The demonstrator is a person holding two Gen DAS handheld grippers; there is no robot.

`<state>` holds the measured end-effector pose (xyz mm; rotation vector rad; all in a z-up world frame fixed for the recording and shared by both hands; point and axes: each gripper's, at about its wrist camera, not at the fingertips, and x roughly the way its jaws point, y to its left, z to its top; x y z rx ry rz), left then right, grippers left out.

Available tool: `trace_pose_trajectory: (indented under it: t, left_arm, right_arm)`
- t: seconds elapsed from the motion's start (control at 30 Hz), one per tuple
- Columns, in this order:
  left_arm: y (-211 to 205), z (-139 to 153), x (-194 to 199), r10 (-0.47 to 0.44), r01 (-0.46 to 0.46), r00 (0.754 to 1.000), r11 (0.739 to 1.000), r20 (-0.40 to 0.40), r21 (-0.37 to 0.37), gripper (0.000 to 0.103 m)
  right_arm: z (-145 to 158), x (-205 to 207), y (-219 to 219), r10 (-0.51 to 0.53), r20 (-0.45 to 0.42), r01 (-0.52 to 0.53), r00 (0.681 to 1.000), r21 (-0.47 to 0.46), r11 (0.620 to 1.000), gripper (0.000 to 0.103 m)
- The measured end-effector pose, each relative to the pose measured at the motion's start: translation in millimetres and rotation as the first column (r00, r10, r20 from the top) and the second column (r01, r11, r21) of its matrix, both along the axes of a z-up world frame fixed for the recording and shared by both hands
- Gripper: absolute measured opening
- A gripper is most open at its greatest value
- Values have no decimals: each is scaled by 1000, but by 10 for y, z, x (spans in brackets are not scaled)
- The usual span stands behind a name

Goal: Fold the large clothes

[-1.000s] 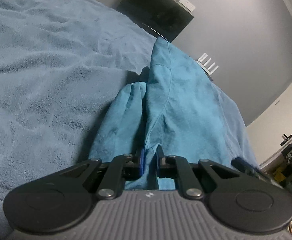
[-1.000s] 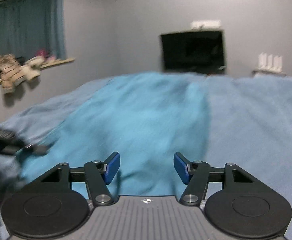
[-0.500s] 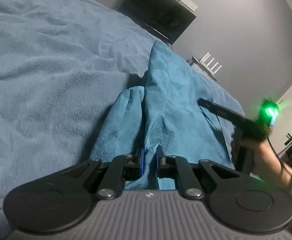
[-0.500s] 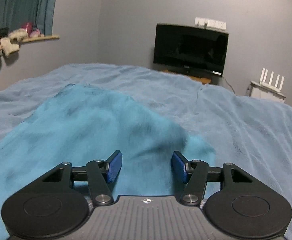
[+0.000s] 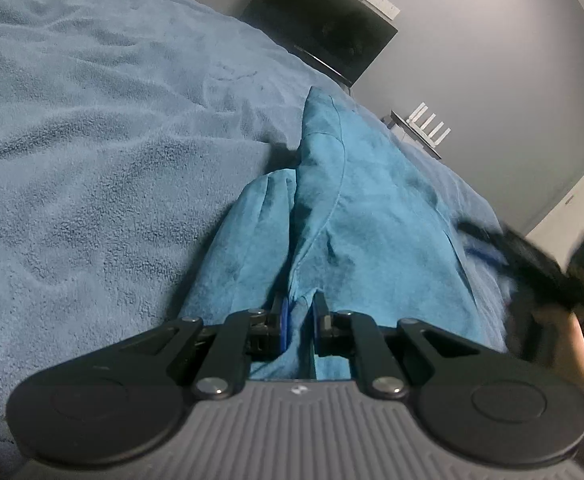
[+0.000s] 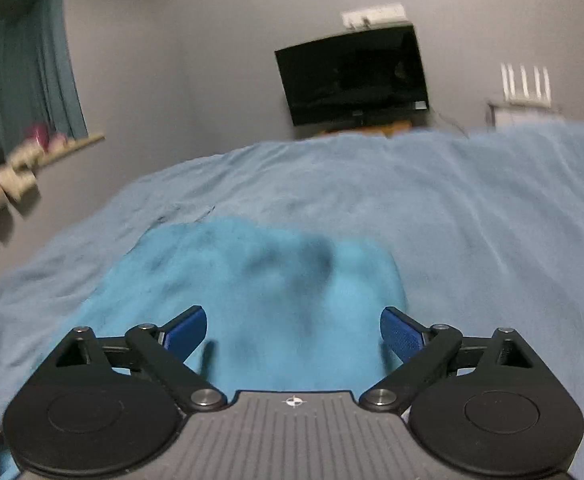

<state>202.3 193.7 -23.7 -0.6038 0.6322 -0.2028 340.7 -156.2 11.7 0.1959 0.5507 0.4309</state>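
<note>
A teal fleece garment (image 5: 355,216) lies on a light blue bed cover (image 5: 92,152). My left gripper (image 5: 300,312) is shut on the garment's near edge, with cloth pinched between its blue pads. In the right wrist view the garment (image 6: 260,280) lies flat ahead. My right gripper (image 6: 293,330) is open wide and empty, just above the garment's near part. The right gripper also shows blurred at the right of the left wrist view (image 5: 531,256).
A dark TV (image 6: 353,76) stands against the grey wall beyond the bed. A white router (image 6: 525,82) sits on a small shelf to its right. A curtain and a shelf with small items (image 6: 32,152) are at the left wall.
My right gripper has opened wider and moved right and nearer across the garment, with motion blur. My left gripper keeps its hold and has barely moved.
</note>
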Motion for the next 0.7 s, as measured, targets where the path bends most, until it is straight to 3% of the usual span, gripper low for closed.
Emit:
trace_pose_trajectory:
  t: [0.1, 0.23, 0.43, 0.7]
  left_arm:
    - [-20, -2, -21, 7, -7, 1000, 1000, 5, 6, 7]
    - [-67, 13, -57, 10, -10, 1000, 999, 15, 38, 7]
    - [-97, 19, -80, 12, -13, 1000, 998, 18, 57, 7]
    - [-84, 17, -80, 1, -2, 1000, 998, 19, 66, 7]
  right_arm:
    - [-249, -337, -401, 22, -164, 7, 986, 177, 984, 99]
    - [-616, -681, -687, 133, -361, 9, 923, 366, 930, 99]
    - [-916, -851, -700, 262, -427, -20, 865, 494, 869, 100]
    - [-1079, -837, -539, 310, -432, -13, 847, 566, 825, 102]
